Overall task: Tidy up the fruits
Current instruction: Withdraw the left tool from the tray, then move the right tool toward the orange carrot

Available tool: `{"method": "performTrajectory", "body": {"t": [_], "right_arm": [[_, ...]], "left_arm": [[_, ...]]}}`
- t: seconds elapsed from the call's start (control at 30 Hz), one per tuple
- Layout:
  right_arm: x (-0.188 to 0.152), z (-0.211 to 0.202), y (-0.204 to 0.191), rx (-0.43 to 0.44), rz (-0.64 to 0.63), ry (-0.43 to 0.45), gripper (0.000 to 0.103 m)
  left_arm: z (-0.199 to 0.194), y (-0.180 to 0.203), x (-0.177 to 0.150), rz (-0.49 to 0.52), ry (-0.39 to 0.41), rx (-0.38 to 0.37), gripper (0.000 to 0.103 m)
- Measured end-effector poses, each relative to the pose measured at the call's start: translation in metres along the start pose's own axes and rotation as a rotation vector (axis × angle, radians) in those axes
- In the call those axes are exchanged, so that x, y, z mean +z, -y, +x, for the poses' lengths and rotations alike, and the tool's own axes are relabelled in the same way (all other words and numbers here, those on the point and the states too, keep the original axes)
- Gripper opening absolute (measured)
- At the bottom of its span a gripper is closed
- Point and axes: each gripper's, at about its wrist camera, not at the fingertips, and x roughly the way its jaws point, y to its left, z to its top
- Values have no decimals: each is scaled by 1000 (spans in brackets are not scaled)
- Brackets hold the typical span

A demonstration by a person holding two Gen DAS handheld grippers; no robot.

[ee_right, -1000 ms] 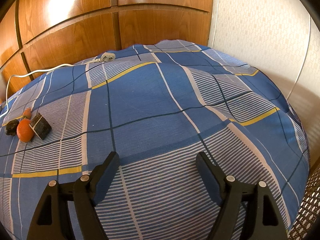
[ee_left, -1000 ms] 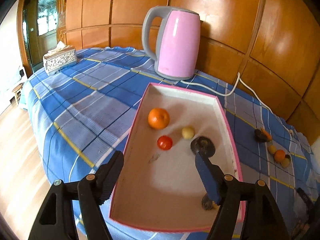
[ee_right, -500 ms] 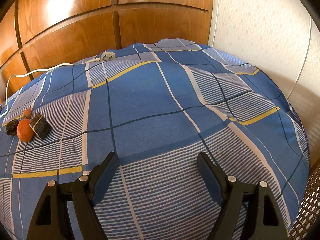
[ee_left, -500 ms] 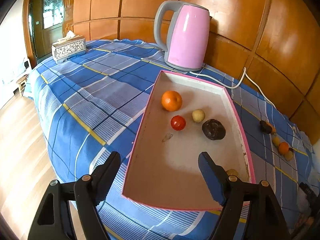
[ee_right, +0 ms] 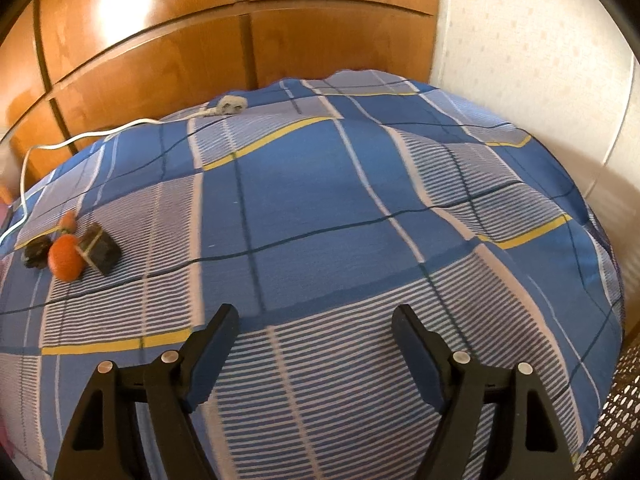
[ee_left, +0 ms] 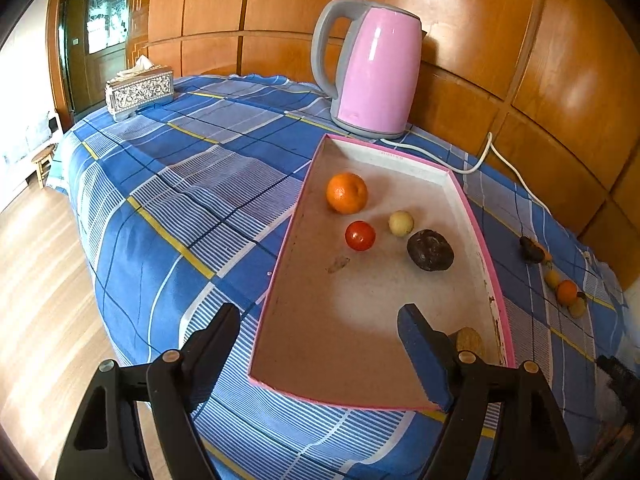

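In the left wrist view a patterned tissue box (ee_left: 139, 90) sits at the far left corner of the blue plaid tablecloth (ee_left: 192, 208). To its right a pink electric kettle (ee_left: 374, 70) stands against the wood panelling, its white cord (ee_left: 472, 164) trailing off right. Just in front of the kettle lies a pink-rimmed tray (ee_left: 280, 248). Inside it, from left to right: an orange (ee_left: 346, 193), a small red tomato (ee_left: 360, 235), a pale yellow round fruit (ee_left: 401, 223) and a dark wrinkled fruit (ee_left: 430, 249), all close together but apart. A tan round piece (ee_left: 469, 340) lies by the tray's right wall, partly hidden behind a finger. The left gripper (ee_left: 320, 344) hovers over the tray's near end, its jaws having just widened, spread with nothing between them.

Further right, loose on the cloth, is a cluster of small fruits (ee_left: 560, 280).

In the right wrist view that cluster shows at left: a mandarin (ee_right: 65, 258) touching a dark block (ee_right: 100, 252). The right gripper (ee_right: 316, 344) hangs over bare cloth well apart from them, its jaws having just narrowed slightly, released and empty.
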Motion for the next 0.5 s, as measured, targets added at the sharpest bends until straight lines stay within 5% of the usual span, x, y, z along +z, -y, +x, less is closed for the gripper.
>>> {"method": "performTrajectory", "body": {"t": [0.5], "right_arm": [[21,-28,-76,224,-171,14,71]], "left_arm": [[2,-2,0,-18,-11,-13,82]]}}
